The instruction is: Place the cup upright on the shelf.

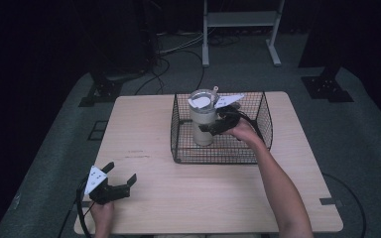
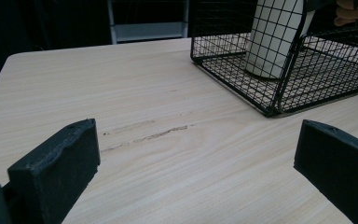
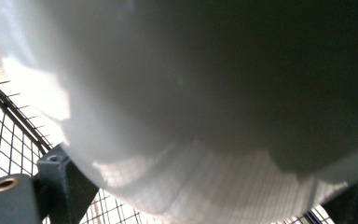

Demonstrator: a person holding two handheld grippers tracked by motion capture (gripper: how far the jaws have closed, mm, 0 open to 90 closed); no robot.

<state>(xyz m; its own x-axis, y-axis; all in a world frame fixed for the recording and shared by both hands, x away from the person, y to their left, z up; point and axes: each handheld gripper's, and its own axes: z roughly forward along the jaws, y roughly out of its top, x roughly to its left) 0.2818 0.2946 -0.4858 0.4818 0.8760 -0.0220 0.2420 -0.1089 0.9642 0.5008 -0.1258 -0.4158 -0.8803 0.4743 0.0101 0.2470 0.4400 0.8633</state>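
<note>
A cream tumbler (image 1: 202,124) with a lid and a straw stands upright in the left part of a black wire basket (image 1: 218,161) at the back middle of the wooden table (image 1: 203,198). My right gripper (image 1: 209,128) reaches into the basket from the right, its jaws closed around the tumbler's middle. In the right gripper view the tumbler (image 3: 191,93) looms pale and close, a jaw pressed to each side. My left gripper (image 1: 121,173) hovers open near the table's front left corner, holding nothing. In the left gripper view the basket (image 2: 242,88) and tumbler (image 2: 272,37) lie ahead to the right.
A faint scratch (image 2: 144,133) marks the wood ahead of the left gripper (image 2: 196,154). Beyond the table's far edge are dark floor, cables and a white metal frame (image 1: 240,20). Bare tabletop stretches left of and in front of the basket.
</note>
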